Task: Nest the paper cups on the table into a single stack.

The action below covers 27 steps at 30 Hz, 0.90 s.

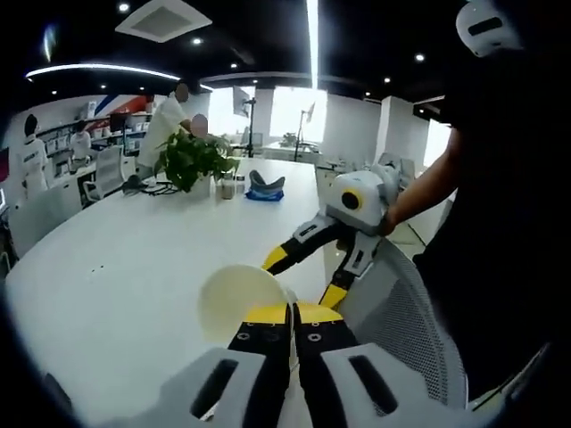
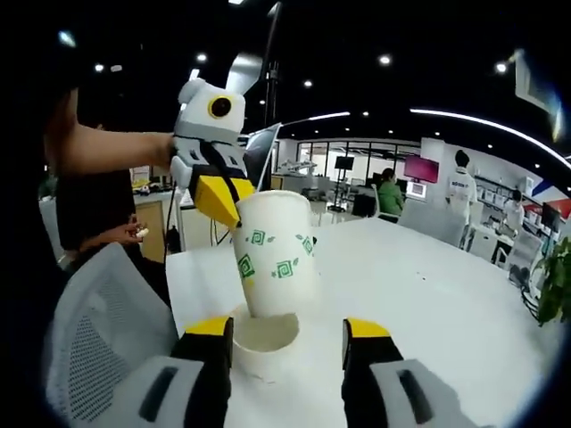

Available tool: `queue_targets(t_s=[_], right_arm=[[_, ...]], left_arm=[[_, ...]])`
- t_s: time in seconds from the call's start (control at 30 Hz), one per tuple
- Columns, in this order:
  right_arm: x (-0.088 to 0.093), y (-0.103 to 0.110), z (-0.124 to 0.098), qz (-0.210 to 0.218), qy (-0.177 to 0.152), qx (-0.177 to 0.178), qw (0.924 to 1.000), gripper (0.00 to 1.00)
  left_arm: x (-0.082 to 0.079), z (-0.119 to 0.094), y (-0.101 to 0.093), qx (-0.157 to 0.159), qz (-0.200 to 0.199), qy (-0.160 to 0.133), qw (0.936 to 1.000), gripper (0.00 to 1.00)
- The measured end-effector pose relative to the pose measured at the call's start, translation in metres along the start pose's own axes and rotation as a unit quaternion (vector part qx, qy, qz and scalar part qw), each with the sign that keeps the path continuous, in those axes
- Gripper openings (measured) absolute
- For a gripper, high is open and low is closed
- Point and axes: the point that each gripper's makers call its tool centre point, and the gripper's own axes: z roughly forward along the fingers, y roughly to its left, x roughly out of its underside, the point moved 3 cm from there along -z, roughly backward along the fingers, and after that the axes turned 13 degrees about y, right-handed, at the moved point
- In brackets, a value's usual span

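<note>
Yellow-tipped right gripper (image 2: 287, 334) spread wide, straddling lower paper cup (image 2: 264, 346) on white table (image 2: 428, 285). Above, left gripper (image 2: 223, 198) clenched on patterned cup's (image 2: 277, 254) rim, bottom entering lower cup. Nesting underway; next calls for pressing straight down, then letting go.

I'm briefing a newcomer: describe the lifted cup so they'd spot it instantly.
At the near end of the white table, the left gripper pinches a paper cup by its rim. It's the tilted one with green swirl squares, raised above the other cup standing below.
</note>
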Motion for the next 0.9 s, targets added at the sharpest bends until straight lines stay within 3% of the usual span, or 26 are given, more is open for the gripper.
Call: queue_targets(t_s=[0.27, 0.9], right_arm=[[0.010, -0.004, 0.000, 0.025, 0.005, 0.005, 0.9997, 0.62], [0.025, -0.002, -0.001, 0.044, 0.018, 0.023, 0.9986, 0.62]], left_arm=[[0.013, 0.000, -0.001, -0.011, 0.020, 0.055, 0.9983, 0.00], [0.033, 0.033, -0.009, -0.009, 0.080, 0.148, 0.9857, 0.00]])
